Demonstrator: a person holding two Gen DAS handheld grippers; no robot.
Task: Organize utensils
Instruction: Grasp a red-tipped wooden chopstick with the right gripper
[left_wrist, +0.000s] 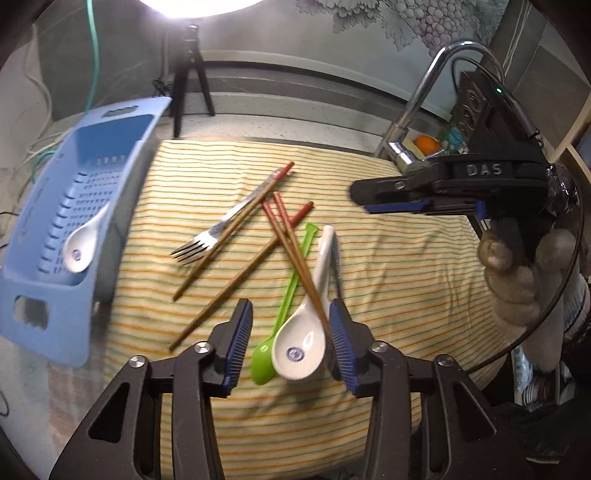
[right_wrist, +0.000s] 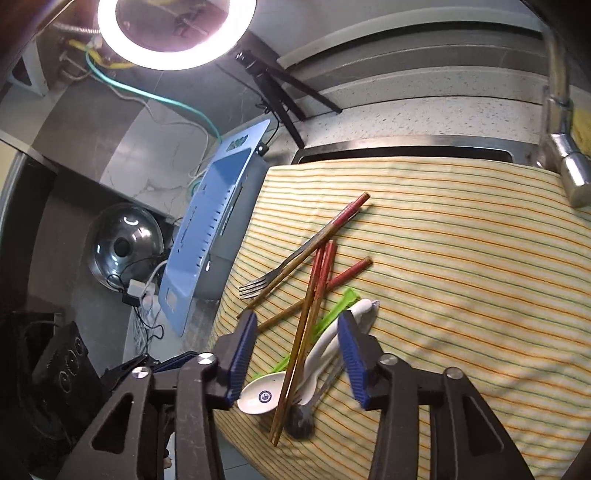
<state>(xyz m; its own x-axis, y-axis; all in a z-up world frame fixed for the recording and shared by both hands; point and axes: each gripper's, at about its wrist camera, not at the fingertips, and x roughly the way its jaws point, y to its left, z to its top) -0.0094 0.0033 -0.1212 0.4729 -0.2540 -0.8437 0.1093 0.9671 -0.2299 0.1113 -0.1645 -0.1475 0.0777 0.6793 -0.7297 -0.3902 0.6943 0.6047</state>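
Note:
A pile of utensils lies on a striped cloth (left_wrist: 388, 266): a metal fork (left_wrist: 207, 240), several red-tipped wooden chopsticks (left_wrist: 291, 243), a green plastic spoon (left_wrist: 280, 317) and a white ceramic spoon (left_wrist: 306, 336). A second white ceramic spoon (left_wrist: 83, 243) lies in the blue slotted basket (left_wrist: 62, 221) at the left. My left gripper (left_wrist: 291, 339) is open, its jaws either side of the white spoon's bowl and the green spoon. My right gripper (right_wrist: 299, 354) is open above the same pile; it also shows in the left wrist view (left_wrist: 373, 203). A metal spoon (right_wrist: 301, 421) lies by the white spoon (right_wrist: 262, 395).
The cloth covers a sink with a chrome faucet (left_wrist: 424, 110) at the back right. A black tripod (left_wrist: 190, 74) and ring light (right_wrist: 173, 33) stand behind. A metal pot lid (right_wrist: 125, 243) and cables sit left of the basket (right_wrist: 210, 229).

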